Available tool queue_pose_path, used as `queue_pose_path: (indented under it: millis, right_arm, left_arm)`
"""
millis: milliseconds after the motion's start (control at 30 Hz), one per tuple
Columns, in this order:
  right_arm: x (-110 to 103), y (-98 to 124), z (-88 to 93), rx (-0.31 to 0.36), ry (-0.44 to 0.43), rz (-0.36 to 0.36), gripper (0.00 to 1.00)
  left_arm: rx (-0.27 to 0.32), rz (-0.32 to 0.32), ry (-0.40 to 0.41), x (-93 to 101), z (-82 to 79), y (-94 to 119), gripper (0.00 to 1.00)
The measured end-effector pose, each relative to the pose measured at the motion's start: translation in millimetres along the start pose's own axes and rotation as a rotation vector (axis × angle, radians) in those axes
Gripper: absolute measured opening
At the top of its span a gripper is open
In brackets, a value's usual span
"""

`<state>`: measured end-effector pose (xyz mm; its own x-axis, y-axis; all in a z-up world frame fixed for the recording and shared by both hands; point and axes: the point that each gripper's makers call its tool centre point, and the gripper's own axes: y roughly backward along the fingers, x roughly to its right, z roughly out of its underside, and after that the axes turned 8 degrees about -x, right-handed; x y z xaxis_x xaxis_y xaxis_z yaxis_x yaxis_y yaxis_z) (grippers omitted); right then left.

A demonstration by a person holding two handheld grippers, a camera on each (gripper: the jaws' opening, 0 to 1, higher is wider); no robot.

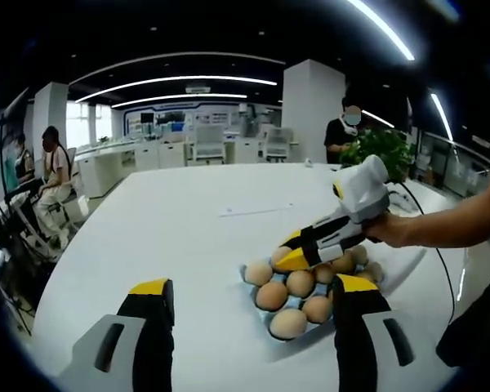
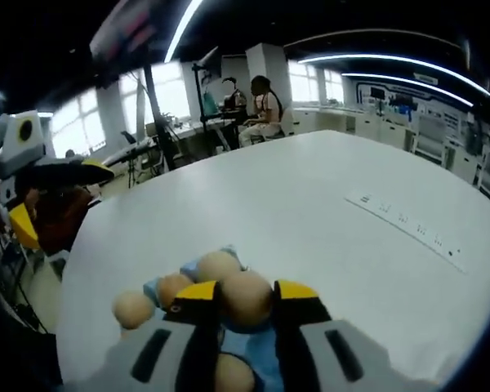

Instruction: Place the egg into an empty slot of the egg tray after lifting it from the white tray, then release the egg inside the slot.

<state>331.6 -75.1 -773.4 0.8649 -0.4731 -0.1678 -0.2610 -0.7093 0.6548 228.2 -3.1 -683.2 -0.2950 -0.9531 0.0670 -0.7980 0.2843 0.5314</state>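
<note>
Left gripper view: my left gripper (image 1: 249,306) idle, jaws spread wide, nothing held; right gripper (image 1: 287,260) nearer, over egg tray (image 1: 271,330).
Right gripper view: I see jaws clamped on egg (image 2: 247,299), directly above tray; slot underneath hidden.

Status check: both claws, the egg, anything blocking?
Right claw shut on egg, over the egg tray. Left claw open, held back from the tray. Other eggs crowd the tray; free slot not clear from here.
</note>
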Motion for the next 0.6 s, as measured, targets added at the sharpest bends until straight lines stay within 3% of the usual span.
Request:
queue_pose_path:
  millis: [100,300,600]
  right_arm:
    - [0.3,-2.7,2.3,-0.042,-0.027,-0.020,0.25]
    - [-4.7,-4.7,1.8,-0.082,0.006,-0.035,0.26]
    - [-5.6,-6.3,3.3,-0.114,0.027,-0.043,0.26]
  left_arm:
    - [0.001,0.003,0.000,1.2,-0.4,-0.7,0.81]
    - [0.004,0.002,0.000,4.2,-2.4,-0.9,0.80]
    - [0.007,0.002,-0.001,5.6,-3.5,0.1,0.80]
